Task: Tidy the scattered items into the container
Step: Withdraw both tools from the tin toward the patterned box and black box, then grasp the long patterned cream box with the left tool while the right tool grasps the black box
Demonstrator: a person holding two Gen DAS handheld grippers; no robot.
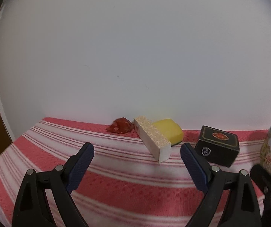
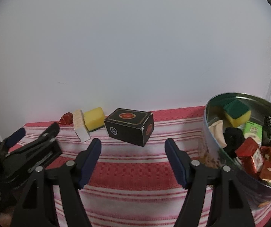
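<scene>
Both grippers empty over the striped counter; tin partly filled at right.

The round metal tin (image 2: 211, 132) stands at the right edge of the counter (image 2: 135, 170) and holds green-and-yellow sponges, red foil packets, a green carton, a black cloth and a black spring. Still outside it: a black box (image 2: 128, 126) with a red emblem at centre; to its left a pale patterned block (image 2: 80, 127) touching a yellow sponge (image 2: 93, 118); a red wrapper (image 2: 66, 120) at the far left. The left gripper (image 1: 137, 159) and right gripper (image 2: 133, 151) both have fingers spread wide, holding nothing.
</scene>
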